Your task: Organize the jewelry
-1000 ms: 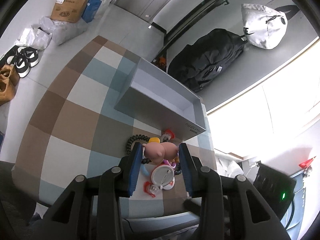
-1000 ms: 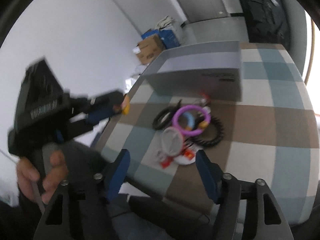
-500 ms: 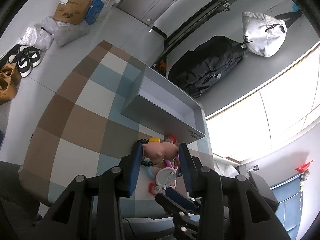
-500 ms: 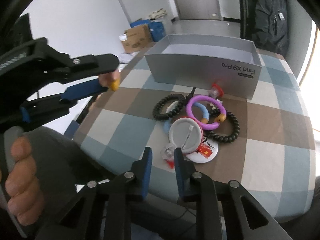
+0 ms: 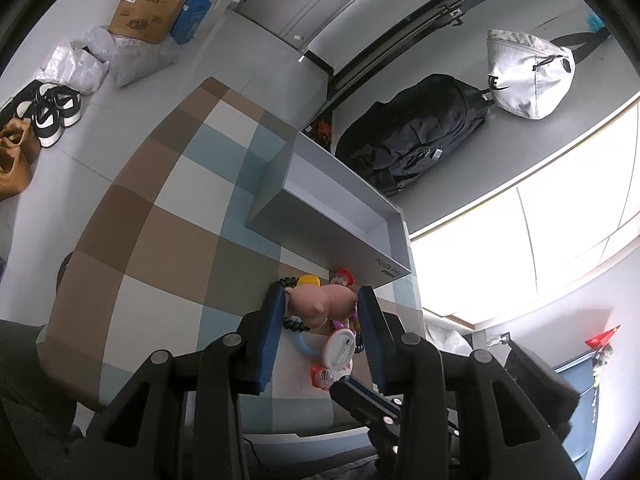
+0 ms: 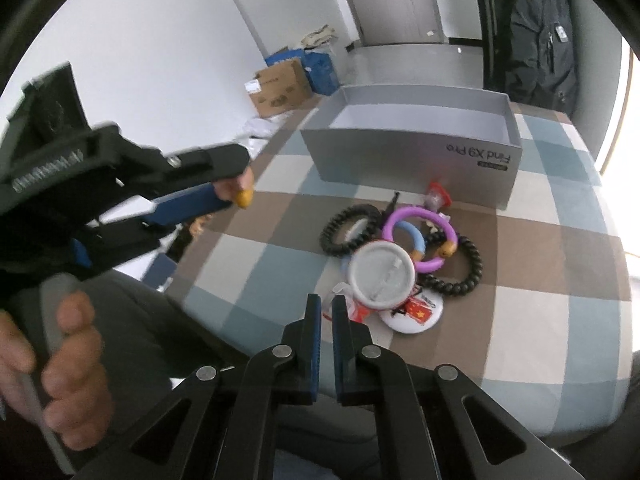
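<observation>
My left gripper (image 5: 322,306) is shut on a pink pig-shaped charm with a yellow end (image 5: 320,300) and holds it above the table; it also shows in the right wrist view (image 6: 236,196). My right gripper (image 6: 326,312) is shut and empty, near the table's front edge. On the checked tablecloth lies a pile: a black bead bracelet (image 6: 350,226), a purple ring (image 6: 420,232), a white round badge (image 6: 380,276), a flag badge (image 6: 416,316). An open grey box (image 6: 412,160) stands behind the pile.
The checked table (image 5: 160,240) ends at the near edge below the grippers. On the floor lie a black backpack (image 5: 412,140), a white bag (image 5: 528,76), cardboard boxes (image 5: 148,12) and shoes (image 5: 52,116).
My right gripper has shut and moved in toward the pile's near edge. My left gripper, still holding the pig charm, has lifted a little.
</observation>
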Available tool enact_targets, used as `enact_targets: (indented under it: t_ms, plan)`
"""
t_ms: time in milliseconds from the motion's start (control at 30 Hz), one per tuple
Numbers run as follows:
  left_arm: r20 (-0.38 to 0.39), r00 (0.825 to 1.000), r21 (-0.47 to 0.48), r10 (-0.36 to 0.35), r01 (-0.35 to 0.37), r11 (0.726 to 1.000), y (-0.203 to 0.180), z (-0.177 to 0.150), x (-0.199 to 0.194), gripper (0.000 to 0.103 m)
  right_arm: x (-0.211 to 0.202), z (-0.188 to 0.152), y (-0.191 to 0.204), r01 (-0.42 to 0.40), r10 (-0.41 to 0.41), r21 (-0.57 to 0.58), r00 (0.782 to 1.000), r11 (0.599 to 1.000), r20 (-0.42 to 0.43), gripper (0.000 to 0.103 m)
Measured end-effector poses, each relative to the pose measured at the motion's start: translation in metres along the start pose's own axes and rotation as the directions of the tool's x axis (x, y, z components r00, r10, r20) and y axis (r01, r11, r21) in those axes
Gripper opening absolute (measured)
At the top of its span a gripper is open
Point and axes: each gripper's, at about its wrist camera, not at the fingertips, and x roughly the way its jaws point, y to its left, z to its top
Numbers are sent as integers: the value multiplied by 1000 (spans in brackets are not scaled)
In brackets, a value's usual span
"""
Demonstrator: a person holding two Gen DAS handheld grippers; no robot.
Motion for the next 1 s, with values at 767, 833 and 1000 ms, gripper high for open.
enact_targets:
  t_ms: [767,833,1000]
  plan:
    - [13,1000,90,24,-25,996,-27,17,19,31,-43,68,-48,-176,166,52,973,983,161,4]
    - [13,999,111,29,-31,993,-36,25,24,31,-45,85,-57,-173,164,38,971,984,176,4]
    - [10,998,146,63,-64,987,-54,48,42,31,-40,120,-74,-158,153,9,970,987,189,4]
